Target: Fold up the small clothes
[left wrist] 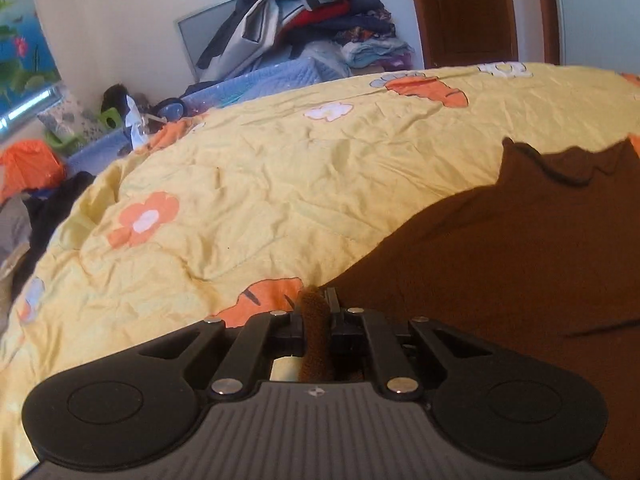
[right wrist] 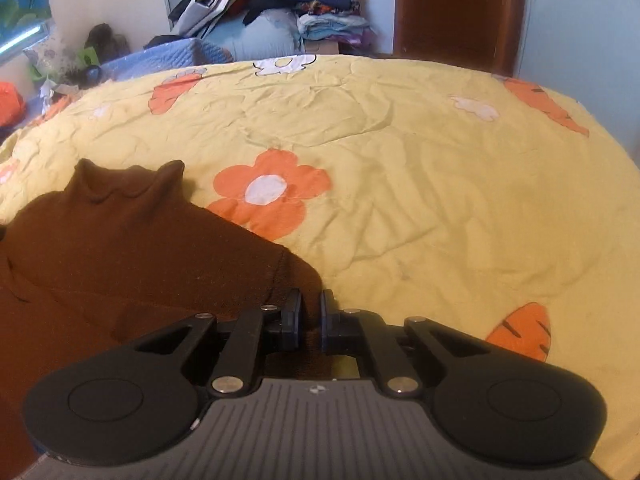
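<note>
The brown top (right wrist: pixel 132 256) is spread on the yellow blanket (right wrist: pixel 400 184), one edge is pinched tight in the left gripper (left wrist: pixel 316 312), the right gripper (right wrist: pixel 310 312) looks nearly closed on the other, so a fold is probably being started.

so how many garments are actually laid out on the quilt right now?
1. A brown sweater lies on the yellow floral quilt, neck pointing away; the left gripper is pinching its edge, the right gripper sits at its other side. The near end is hidden.
</note>
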A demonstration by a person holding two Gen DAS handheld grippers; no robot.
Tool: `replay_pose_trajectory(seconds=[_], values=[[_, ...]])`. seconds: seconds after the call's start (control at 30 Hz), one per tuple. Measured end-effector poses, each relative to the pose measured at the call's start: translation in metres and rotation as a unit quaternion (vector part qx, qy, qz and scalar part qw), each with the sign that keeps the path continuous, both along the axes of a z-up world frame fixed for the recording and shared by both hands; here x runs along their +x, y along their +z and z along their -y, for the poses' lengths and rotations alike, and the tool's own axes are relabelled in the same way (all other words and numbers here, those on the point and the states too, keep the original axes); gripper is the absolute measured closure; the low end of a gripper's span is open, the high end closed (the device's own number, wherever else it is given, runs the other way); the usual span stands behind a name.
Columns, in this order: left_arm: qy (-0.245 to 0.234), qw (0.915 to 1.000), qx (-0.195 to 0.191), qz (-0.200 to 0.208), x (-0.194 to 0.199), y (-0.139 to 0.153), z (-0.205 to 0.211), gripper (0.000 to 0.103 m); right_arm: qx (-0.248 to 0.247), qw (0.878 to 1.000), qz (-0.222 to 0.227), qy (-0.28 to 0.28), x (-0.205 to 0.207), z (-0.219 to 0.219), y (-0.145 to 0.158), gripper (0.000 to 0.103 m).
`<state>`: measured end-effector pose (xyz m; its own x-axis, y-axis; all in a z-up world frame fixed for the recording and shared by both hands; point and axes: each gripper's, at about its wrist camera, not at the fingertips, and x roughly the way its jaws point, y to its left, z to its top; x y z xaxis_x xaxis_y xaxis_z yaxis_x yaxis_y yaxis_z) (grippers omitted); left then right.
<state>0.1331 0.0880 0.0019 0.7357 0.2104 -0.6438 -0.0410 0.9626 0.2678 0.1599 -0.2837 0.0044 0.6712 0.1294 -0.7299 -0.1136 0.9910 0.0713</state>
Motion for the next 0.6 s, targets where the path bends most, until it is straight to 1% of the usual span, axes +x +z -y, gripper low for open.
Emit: replay_pose_trajectory(seconds=[0.03,0.07,0.1,0.13,0.17,0.2,0.23,0.27,0.3,0.33,0.37,0.4,0.43,0.47,0.5,0.53,0.6], values=[[-0.002,0.9999,-0.01,-0.001,-0.002,0.006,0.0,0.093,-0.01,1.0,0.002,-0.002,0.0,-0.004,0.001,0.082],[-0.004,0.9998,-0.02,0.005,-0.006,0.013,0.0,0.093,-0.007,1.0,-0.001,-0.003,0.0,-0.005,0.005,0.062],[-0.009,0.9994,-0.028,0.019,-0.013,0.022,0.0,0.09,0.002,1.0,-0.009,-0.003,-0.001,-0.007,0.009,0.042],[-0.021,0.9984,-0.034,0.039,-0.012,0.035,0.0,0.082,0.019,1.0,-0.003,0.008,-0.002,-0.008,0.015,0.033],[-0.032,0.9969,-0.036,0.062,-0.015,0.045,0.002,0.076,0.043,0.999,0.015,0.02,-0.006,-0.01,0.025,0.022],[-0.039,0.9949,-0.036,0.085,-0.014,0.056,0.007,0.06,0.064,0.997,0.033,0.03,-0.011,-0.012,0.033,0.02],[-0.051,0.9923,-0.044,0.104,-0.01,0.066,0.013,0.039,0.079,0.995,0.044,0.04,-0.008,-0.017,0.04,0.02],[-0.07,0.9897,-0.056,0.112,-0.003,0.072,0.024,0.031,0.092,0.993,0.046,0.051,-0.001,-0.024,0.044,0.02],[-0.094,0.988,-0.06,0.107,0.006,0.073,0.038,0.025,0.103,0.992,0.046,0.065,0.009,-0.033,0.046,0.021],[-0.121,0.9871,-0.053,0.091,0.017,0.069,0.055,0.025,0.105,0.991,0.041,0.076,0.022,-0.044,0.046,0.021],[-0.139,0.987,-0.039,0.071,0.031,0.061,0.072,0.026,0.098,0.991,0.031,0.082,0.035,-0.056,0.043,0.022],[-0.152,0.9868,-0.025,0.05,0.044,0.051,0.088,0.033,0.087,0.992,0.018,0.085,0.047,-0.067,0.039,0.027],[-0.16,0.9866,-0.013,0.03,0.057,0.04,0.101,0.052,0.075,0.993,0.008,0.091,0.059,-0.079,0.034,0.031],[-0.162,0.9867,-0.004,0.007,0.071,0.03,0.11,0.06,0.063,0.993,0.001,0.098,0.069,-0.087,0.027,0.041],[-0.158,0.9874,0.003,-0.012,0.084,0.019,0.116,0.074,0.053,0.994,-0.008,0.099,0.077,-0.095,0.021,0.057],[-0.152,0.9879,0.009,-0.027,0.094,0.01,0.119,0.092,0.052,0.993,-0.02,0.103,0.083,-0.1,0.015,0.065],[-0.15,0.9881,0.029,-0.011,0.104,0.005,0.124,0.101,0.048,0.992,-0.015,0.117,0.085,-0.108,0.012,0.09]])
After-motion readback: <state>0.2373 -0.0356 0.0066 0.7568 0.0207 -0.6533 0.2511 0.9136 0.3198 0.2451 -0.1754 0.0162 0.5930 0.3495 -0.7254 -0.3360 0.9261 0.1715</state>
